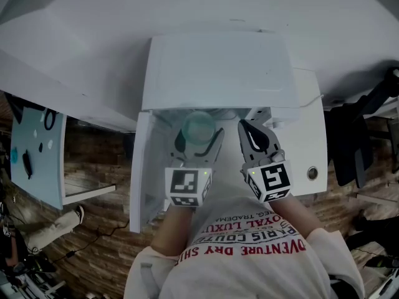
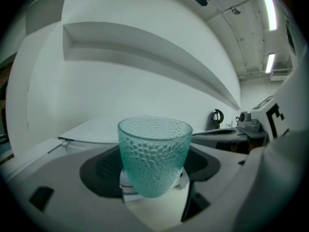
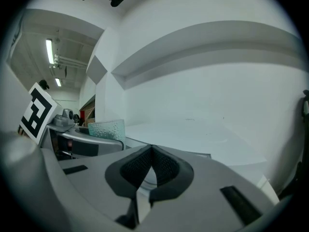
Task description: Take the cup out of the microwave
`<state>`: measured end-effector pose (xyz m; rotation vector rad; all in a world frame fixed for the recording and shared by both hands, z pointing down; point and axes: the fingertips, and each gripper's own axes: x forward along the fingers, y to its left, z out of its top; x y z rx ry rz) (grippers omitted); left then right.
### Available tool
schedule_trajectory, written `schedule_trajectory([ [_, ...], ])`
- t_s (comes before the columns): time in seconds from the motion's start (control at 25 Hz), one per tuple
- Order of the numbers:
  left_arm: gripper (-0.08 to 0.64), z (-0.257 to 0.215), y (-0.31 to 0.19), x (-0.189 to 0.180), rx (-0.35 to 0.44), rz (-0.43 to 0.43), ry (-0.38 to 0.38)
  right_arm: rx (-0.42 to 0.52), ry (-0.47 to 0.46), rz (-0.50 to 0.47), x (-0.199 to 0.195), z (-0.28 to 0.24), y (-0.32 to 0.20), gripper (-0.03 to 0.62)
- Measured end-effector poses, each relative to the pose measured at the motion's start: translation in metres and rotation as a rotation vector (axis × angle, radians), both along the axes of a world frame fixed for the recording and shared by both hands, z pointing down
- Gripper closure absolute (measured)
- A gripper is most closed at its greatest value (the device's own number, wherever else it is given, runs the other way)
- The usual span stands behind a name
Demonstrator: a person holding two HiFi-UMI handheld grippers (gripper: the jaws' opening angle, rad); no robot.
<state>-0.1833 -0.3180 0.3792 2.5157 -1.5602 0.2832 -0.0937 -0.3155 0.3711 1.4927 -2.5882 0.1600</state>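
Observation:
A teal dimpled glass cup (image 1: 198, 127) (image 2: 154, 151) stands upright between the jaws of my left gripper (image 1: 199, 136) (image 2: 154, 166), whose dark pads press its two sides. It is at the open front of the white microwave (image 1: 218, 67). The microwave's door (image 1: 141, 167) is swung open to the left. My right gripper (image 1: 245, 128) (image 3: 151, 151) is just right of the cup, shut with nothing between its pads. The cup's rim (image 3: 107, 128) shows at the left of the right gripper view.
The microwave's control panel (image 1: 310, 136), with a round button (image 1: 312, 173), lies right of the opening. A light blue board (image 1: 37, 148) stands at the far left. Dark equipment (image 1: 358, 136) is at the far right. White walls surround the microwave.

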Motion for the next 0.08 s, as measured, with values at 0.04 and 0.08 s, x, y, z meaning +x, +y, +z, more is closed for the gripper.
schedule_trajectory([
  [0.04, 0.186, 0.0009, -0.0003, 0.0003, -0.002, 0.0, -0.001, -0.002, -0.001, 0.0, 0.0001, 0.0006, -0.0006, 0.58],
  [0.08, 0.186, 0.0017, -0.0006, 0.0006, -0.005, 0.001, -0.001, -0.005, -0.002, -0.001, 0.0002, 0.0012, -0.0012, 0.58],
])
